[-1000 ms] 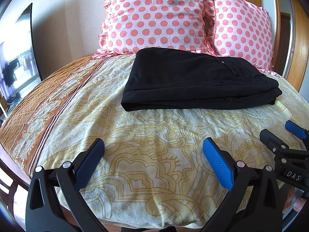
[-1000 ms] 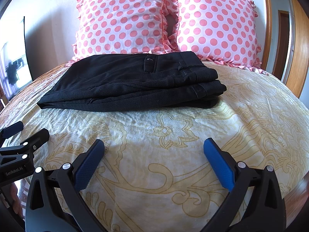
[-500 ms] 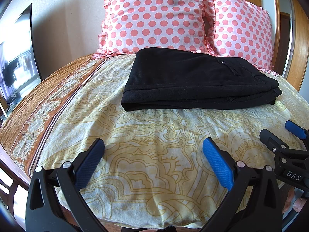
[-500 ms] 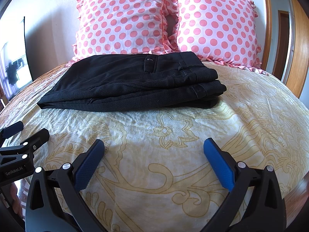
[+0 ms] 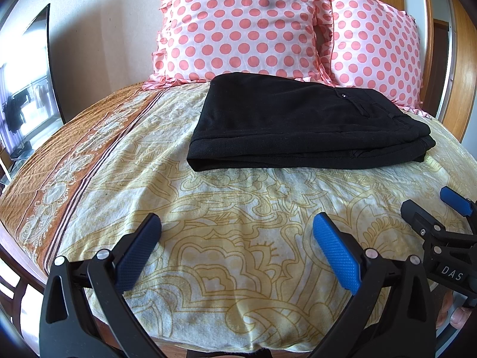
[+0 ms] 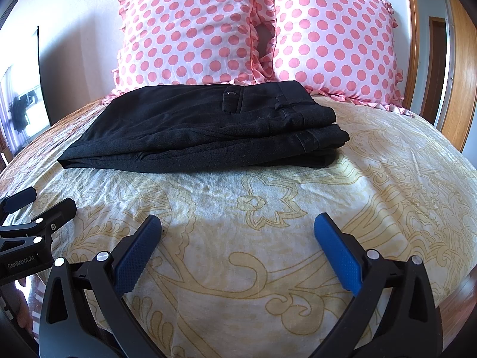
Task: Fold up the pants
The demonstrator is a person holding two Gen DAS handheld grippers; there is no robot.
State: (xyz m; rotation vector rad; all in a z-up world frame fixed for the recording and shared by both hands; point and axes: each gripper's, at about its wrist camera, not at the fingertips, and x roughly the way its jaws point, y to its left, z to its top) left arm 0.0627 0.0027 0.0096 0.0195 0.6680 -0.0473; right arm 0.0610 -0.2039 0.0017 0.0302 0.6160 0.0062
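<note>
We hold both tools low over the near end of a bed spread with a yellow-and-cream sheet printed in curling floral outlines (image 5: pixel 226 208), which has an orange-brown patterned band down its far left side (image 5: pixel 74 161). Against the pale wall at the head of the bed lean two pink satin pillows with coral polka dots and frilled edges (image 6: pixel 190 26), side by side and touching.

Just in front of those pillows lie the black woven trousers (image 6: pixel 202 131), flat on the sheet in a compact stack of several layers. The waistband with its belt loops and a buttoned pocket flap faces up toward the right end, and the folded edges sit toward us and to the left. The layers line up fairly well, though the right end steps out a little.

Our left gripper (image 5: pixel 238 250) has its blue-padded fingers spread wide and holds nothing; our right gripper (image 6: pixel 238 250) is likewise spread wide and empty. Both hover above bare sheet, well apart from the trousers.

We judge the folding essentially done: the bundle looks finished, and at most a small squaring of the right end is left.
</note>
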